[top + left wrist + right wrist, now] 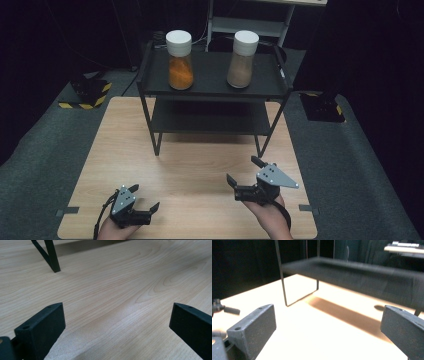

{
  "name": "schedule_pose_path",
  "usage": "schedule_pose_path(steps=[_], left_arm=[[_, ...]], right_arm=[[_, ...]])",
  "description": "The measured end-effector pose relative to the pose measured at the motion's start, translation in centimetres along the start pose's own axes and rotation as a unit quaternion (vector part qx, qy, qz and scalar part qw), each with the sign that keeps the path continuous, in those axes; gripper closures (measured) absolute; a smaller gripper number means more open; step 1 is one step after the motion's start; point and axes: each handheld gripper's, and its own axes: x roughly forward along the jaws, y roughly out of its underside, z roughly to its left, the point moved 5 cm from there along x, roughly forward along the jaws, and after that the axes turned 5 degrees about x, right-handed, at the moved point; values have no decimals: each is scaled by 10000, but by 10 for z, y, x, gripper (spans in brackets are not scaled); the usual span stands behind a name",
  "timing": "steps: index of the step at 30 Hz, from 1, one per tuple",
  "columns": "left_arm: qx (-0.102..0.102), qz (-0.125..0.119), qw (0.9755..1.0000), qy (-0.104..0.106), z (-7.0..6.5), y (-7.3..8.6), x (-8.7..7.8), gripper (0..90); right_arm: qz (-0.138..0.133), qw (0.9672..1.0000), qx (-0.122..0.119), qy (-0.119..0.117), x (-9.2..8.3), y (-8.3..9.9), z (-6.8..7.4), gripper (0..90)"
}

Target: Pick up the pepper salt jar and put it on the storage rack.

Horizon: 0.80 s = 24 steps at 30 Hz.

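Wooden tabletop [200,165] carries a black two-tier rack [215,90] at its far side. Both jars stand on the top shelf, well apart from the grippers: left jar [180,60] holds orange powder, right jar [242,59] brown powder, each under a white lid. Left hand-held gripper [146,200] and right hand-held gripper [244,172] hover near the front edge, jaws wide, empty. Any reach should probably rise above the shelf rim first.

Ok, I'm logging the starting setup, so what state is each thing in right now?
Orange jar: upright, capped, on the rack's top shelf.
Brown jar: upright, capped, same shelf.
Rack: standing on the table, lower shelf bare.
Left gripper: open, holding nothing.
Right gripper: open, holding nothing.
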Motion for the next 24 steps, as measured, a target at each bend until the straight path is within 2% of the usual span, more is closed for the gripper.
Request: schedule_pose_path(steps=[4,13,17,24], left_arm=[[21,17,10000,-10,0,0,0,5],[82,40,10000,-19,-2,-1,1,5],[200,76,9997,-72,-5,-2,1,5],[300,122,9994,-94,-7,-4,2,7]], right_arm=[[155,9999,73,25,-1,20,-2,0],[457,9987,201,98,4,52,-11,0],[740,9969,260,82,11,66,-15,0],[1076,9937,40,298,19,85,-10,0]])
